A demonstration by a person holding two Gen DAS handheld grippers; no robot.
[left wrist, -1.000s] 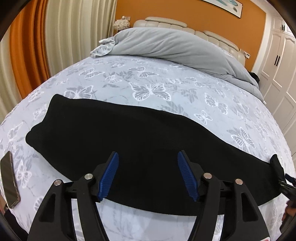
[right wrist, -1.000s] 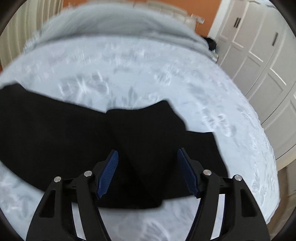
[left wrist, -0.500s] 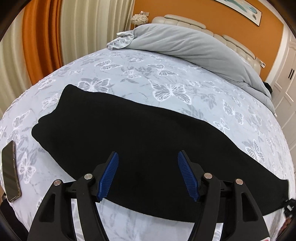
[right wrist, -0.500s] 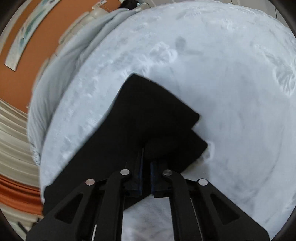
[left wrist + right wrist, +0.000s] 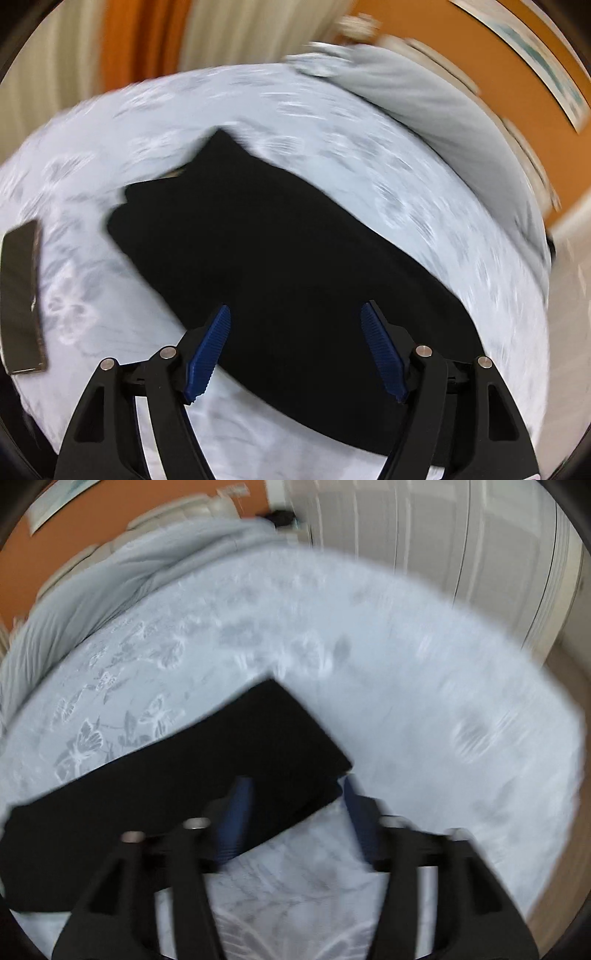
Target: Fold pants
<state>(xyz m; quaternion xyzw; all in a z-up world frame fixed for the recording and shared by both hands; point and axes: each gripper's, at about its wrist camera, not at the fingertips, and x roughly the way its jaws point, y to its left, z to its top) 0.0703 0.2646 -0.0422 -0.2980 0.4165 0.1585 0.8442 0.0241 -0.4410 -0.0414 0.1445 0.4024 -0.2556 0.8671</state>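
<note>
The black pants (image 5: pixel 280 240) lie flat in a long band across the butterfly-print bed sheet (image 5: pixel 184 110). My left gripper (image 5: pixel 295 310) hovers over the middle of the band, its jaws opening wide, and the blue pads grip nothing. In the right wrist view the squared end of the pants (image 5: pixel 221 757) lies on the sheet. My right gripper (image 5: pixel 295 781) is just above that end's near corner. Its jaws are opening, the cloth edge lies between them, and the pads do not press on it. Both views are blurred by motion.
A dark phone (image 5: pixel 22 299) lies on the sheet near the bed's left edge. A grey duvet (image 5: pixel 424 110) is bunched along the headboard, also in the right wrist view (image 5: pixel 129 576). Curtains (image 5: pixel 140 40) hang beyond the left side and white wardrobe doors (image 5: pixel 443 535) stand at the right.
The right gripper, shut on the pants' end half a second ago, has opened and let it go; the end now lies flat. The left gripper has rolled and shifted along the pants, jaws slightly wider.
</note>
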